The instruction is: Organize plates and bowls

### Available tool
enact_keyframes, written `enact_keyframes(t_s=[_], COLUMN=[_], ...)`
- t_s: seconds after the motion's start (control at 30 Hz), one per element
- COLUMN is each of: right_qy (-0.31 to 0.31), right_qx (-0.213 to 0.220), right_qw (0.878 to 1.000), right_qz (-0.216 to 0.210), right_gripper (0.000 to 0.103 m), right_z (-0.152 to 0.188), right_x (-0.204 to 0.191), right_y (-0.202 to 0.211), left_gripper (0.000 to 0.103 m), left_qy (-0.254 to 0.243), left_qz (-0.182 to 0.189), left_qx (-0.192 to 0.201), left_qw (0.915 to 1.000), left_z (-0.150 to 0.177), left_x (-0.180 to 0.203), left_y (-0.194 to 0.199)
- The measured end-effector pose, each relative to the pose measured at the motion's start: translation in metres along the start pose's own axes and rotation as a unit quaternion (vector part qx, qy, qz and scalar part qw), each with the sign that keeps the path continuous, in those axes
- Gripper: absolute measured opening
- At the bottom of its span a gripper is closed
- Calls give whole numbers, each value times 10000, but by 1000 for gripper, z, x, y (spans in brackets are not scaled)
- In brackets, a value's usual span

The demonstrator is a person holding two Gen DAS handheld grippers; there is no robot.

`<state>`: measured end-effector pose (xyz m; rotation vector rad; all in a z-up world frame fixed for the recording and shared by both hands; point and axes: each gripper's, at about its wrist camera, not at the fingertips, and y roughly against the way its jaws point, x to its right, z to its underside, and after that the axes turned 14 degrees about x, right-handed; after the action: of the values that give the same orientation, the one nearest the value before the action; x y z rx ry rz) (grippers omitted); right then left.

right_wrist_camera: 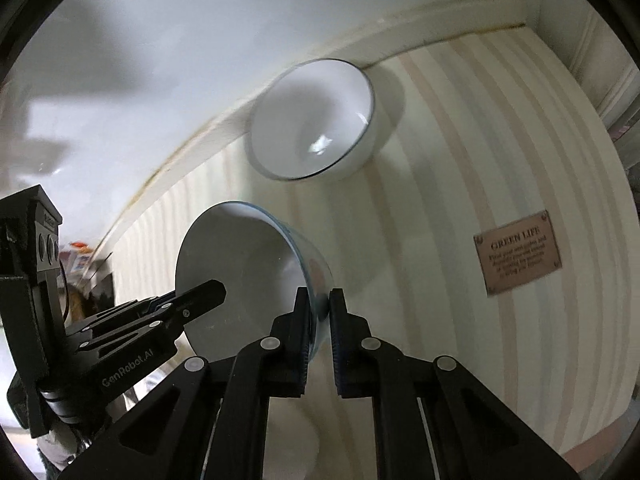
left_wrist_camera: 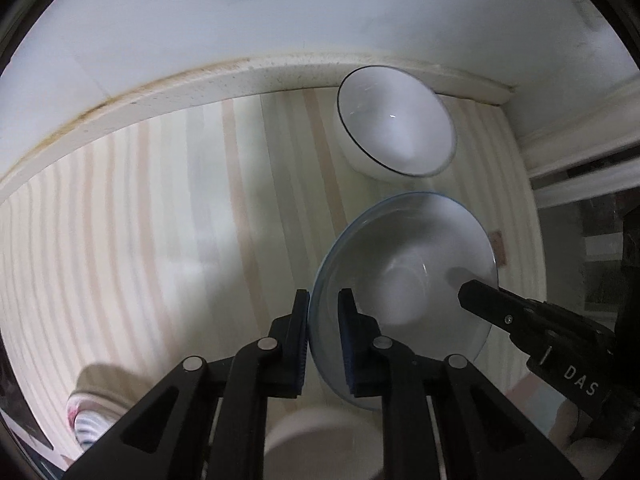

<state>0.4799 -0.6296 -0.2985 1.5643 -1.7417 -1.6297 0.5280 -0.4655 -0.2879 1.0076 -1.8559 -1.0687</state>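
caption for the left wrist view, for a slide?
Both grippers, left and right, pinch opposite rims of a blue-rimmed bowl near a dark-rimmed bowl on striped cloth.

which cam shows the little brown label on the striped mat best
The right wrist view: the brown label lies whole and unobstructed on the striped mat, its heading "GREEN LIFE" readable. The left wrist view shows only a sliver of it, peeking from behind the held bowl.

- wide bare striped cloth (left_wrist_camera: 160, 220) lies open to the left.
- dark-rimmed bowl (left_wrist_camera: 396, 120) blocks the far corner, hard against the wall ledge (left_wrist_camera: 240, 84).
- blue-rimmed bowl (left_wrist_camera: 404, 280) stands just before it.
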Motion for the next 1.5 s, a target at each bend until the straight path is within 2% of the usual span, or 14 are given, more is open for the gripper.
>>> enact_keyframes(t_s=[0.13, 0.33, 0.47, 0.7, 1.0, 1.43, 1.5], right_qy=[165, 317, 331, 172, 115, 150, 140], right_qx=[3, -131, -291, -624, -805, -1009, -1078], right_qw=[9998, 9991, 9987, 9978, 9967, 9948, 9941], right_qz=[-118, -238, -249, -154, -41, -20, 9], right_gripper=[11, 11, 11, 11, 11, 11, 12], right_z=[24, 74, 101, 134, 147, 143, 141], right_x=[-17, -42, -41, -28, -18, -24, -23], right_y=[31, 56, 61, 37, 17, 4, 1], left_gripper=[12, 12, 12, 12, 12, 12, 13], left_qy=[104, 58, 38, 137, 36, -36, -18], left_qz=[49, 20, -37, -114, -286, -507, -452], left_qx=[158, 181, 77, -257, -441, -481, -484], left_qw=[9998, 9998, 10000, 9995, 9986, 9975, 9978], left_z=[22, 60, 85, 116, 133, 136, 136], left_x=[-7, -10, -10, -21, -20, -27, -26], left_y=[41, 72, 72, 52, 30, 19, 19])
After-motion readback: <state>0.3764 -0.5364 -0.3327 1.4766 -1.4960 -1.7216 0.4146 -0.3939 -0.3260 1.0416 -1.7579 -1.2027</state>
